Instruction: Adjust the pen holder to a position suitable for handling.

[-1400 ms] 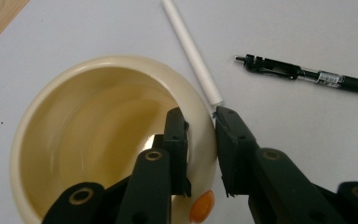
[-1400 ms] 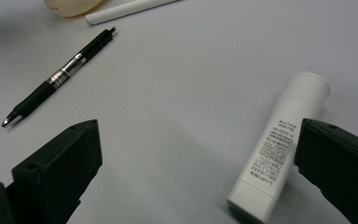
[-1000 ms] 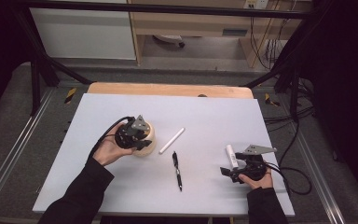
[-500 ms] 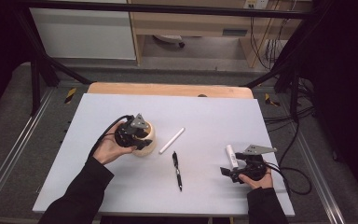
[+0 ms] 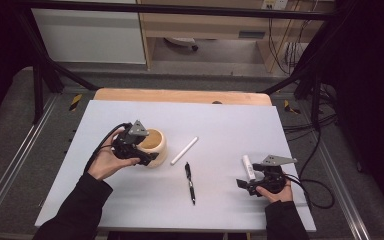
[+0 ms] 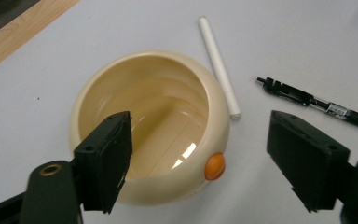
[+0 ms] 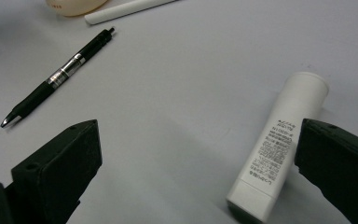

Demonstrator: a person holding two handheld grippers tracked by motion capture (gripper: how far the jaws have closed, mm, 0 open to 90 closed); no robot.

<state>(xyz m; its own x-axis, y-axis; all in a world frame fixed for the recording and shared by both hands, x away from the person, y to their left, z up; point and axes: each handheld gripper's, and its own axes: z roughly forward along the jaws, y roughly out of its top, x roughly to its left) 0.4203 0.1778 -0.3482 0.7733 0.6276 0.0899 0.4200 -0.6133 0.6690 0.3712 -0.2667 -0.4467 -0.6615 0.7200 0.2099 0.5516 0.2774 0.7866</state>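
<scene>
1. A cream bowl (image 5: 153, 146) sits on the white table (image 5: 230, 120), left of centre in the high view. It is round and glossy, open at the top, with a bare tan inside and a small orange knob (image 6: 214, 166) low on its outer wall.
2. The left gripper (image 5: 141, 153) is held at the bowl. In the left gripper view its fingers stand wide apart: one finger (image 6: 107, 161) reaches over the rim into the bowl, and the other (image 6: 307, 163) hangs outside, clear of the wall. They have hold of nothing.
3. A white stick (image 5: 184, 150) lies just beside the bowl at its 3 o'clock, slanting toward 1 o'clock. In the left gripper view its near end almost meets the bowl's wall.
4. A black pen (image 5: 190, 182) lies near the table's middle, at about 5 o'clock from the bowl, running roughly from 12 to 6 o'clock.
5. A white tube (image 5: 248, 167) with small print on it lies flat at the right, close beside the right gripper (image 5: 247, 183).
6. The right gripper's fingers are spread wide and grip nothing; in the right gripper view the tube (image 7: 279, 144) lies just inside the right-hand finger (image 7: 340, 163).
7. Bare table stretches along the far edge, between pen and tube, and across the near left corner.
</scene>
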